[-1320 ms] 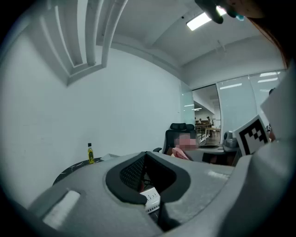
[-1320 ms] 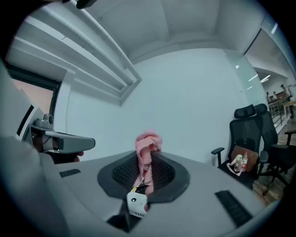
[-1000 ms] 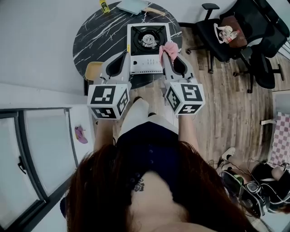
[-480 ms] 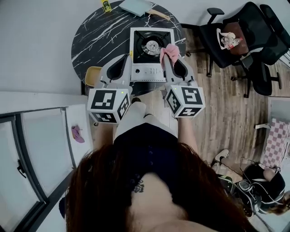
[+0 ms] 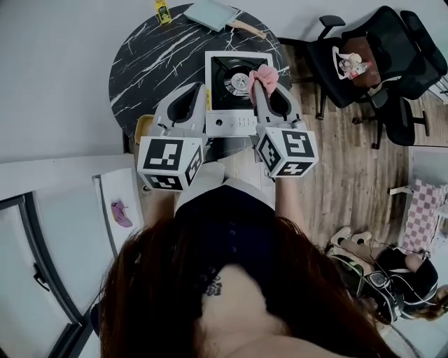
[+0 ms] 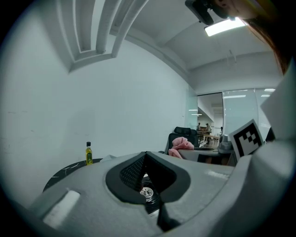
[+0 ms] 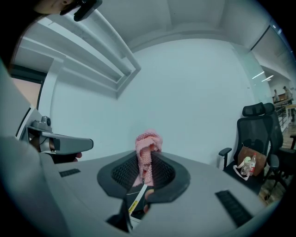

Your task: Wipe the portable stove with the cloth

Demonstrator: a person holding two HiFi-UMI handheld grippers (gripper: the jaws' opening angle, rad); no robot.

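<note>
Both forearms reach straight forward from the body, side by side, with each marker cube on the end nearest the person. The portable stove (image 5: 225,105) stands on the near side of a round black marble table (image 5: 154,56).

The right gripper (image 5: 262,85) points over the stove's right half, angled slightly inward. Its jaws are clamped on the pink cloth (image 7: 147,150), which stands bunched above the tips in the right gripper view. From the head view the cloth (image 5: 265,74) sits over the stove's top, just right of the burner. Whether it touches the surface cannot be told.

The left gripper (image 5: 201,89) lies along the stove's left edge, its tip beside the black top. In the left gripper view its jaws (image 6: 145,153) are pressed together with nothing between them.

Beyond the stove, at the table's far side, stands a small yellow bottle (image 5: 162,10). Right of the stove, off the table, is a black office chair (image 5: 364,56).
</note>
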